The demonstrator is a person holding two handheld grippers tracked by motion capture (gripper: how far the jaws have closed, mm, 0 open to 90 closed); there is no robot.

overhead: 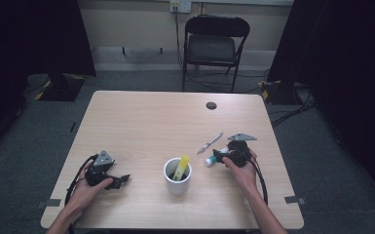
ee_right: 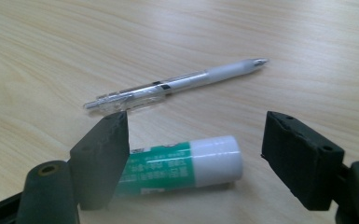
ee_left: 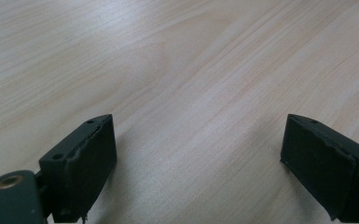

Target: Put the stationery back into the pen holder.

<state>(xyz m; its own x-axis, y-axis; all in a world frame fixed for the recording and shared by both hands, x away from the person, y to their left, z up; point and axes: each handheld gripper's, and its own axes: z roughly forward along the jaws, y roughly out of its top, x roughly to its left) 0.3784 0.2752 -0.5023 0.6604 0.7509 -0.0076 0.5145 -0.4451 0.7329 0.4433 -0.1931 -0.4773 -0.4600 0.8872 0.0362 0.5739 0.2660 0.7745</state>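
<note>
While jaws of right gripper (ee_right: pixel 196 158) gape around glue stick (ee_right: pixel 182 168) lying on tabletop (overhead: pixel 141 122) beside pen (ee_right: pixel 177 84), left gripper (ee_left: pixel 200 168) spread and empty: highlighter (overhead: pixel 181 166) in cup (overhead: pixel 177 183), glue and pen left.

Colours on the pale wood table (overhead: pixel 141 122)

Glue stick (ee_right: pixel 182 167), lower centre of the right gripper view: green label with white print, white cap. Pen (ee_right: pixel 177 84) above it: clear barrel, white grip, silvery tip. White cup (overhead: pixel 177 181), centre bottom of the high view, holds a yellow marker (overhead: pixel 181 167). Black jaw pads; black chair (overhead: pixel 212 46) at top.
</note>
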